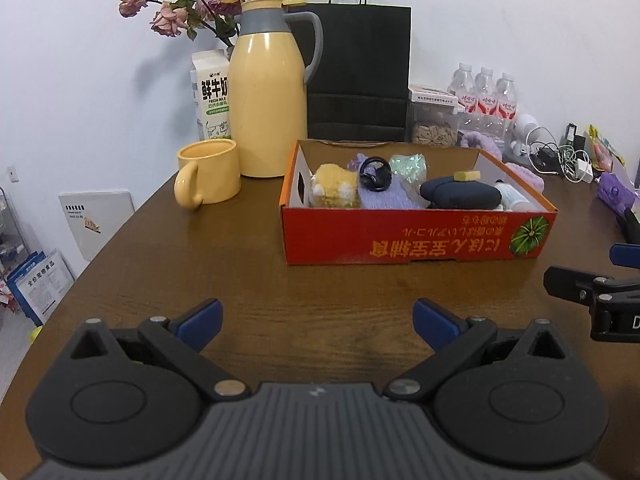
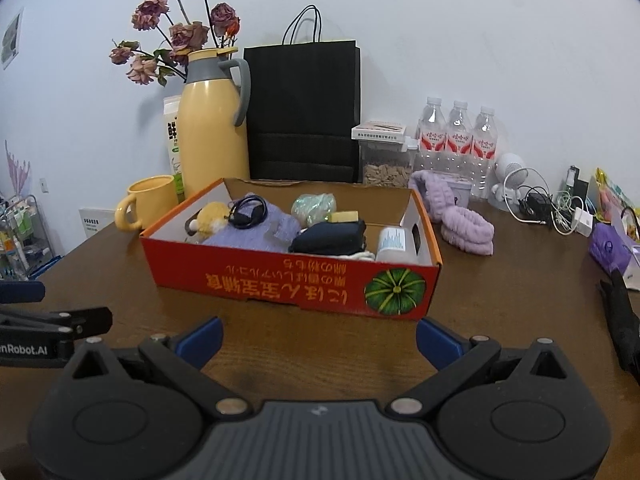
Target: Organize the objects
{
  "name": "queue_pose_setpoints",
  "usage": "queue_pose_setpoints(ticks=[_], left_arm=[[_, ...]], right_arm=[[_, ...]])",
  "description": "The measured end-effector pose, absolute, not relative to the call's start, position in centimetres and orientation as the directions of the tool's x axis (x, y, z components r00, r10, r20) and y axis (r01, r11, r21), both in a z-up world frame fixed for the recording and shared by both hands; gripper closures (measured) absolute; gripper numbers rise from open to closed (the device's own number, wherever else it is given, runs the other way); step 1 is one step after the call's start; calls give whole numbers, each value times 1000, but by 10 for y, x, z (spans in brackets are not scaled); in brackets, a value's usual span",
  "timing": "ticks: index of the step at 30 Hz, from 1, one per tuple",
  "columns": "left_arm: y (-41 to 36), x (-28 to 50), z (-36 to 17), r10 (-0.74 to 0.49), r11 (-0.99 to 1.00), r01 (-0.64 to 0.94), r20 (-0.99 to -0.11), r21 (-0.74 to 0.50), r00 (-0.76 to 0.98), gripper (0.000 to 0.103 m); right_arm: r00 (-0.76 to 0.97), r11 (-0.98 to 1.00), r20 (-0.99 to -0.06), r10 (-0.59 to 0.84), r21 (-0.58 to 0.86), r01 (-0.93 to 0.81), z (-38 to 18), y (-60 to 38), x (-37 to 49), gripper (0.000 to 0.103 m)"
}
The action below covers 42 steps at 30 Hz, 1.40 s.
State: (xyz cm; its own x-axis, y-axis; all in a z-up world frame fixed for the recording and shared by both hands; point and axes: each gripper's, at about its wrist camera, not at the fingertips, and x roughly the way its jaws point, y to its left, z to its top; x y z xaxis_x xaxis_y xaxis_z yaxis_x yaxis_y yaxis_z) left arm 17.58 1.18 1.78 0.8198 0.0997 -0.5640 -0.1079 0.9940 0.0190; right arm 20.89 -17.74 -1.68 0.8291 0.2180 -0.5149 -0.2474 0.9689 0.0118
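White carton [image 1: 211, 96] reading "FRESH MILK", red box [image 2: 296, 286], both claws [image 1: 316, 322] [image 2: 319, 338] spread, empty.

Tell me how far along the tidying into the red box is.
Mostly done, it seems: the red cardboard box already holds a yellow plush toy, a coiled black cable, a dark folded cloth and more. Nothing is in hand; the left claw and the right claw are both open and empty. Possibly left: the purple headband beside the box.

Brown wooden table [image 1: 168, 264] carries a red box [image 1: 416, 236], mug [image 1: 210, 178], flask [image 1: 270, 100].
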Motion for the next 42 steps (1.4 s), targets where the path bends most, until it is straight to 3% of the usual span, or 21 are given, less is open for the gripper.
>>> queue_pose_setpoints(ticks=[42], left_arm=[[5,170,19,89,996,-91,-565,25,820,0]], right_arm=[[831,972,-516,210,21,-232,-17,-183,204,0]])
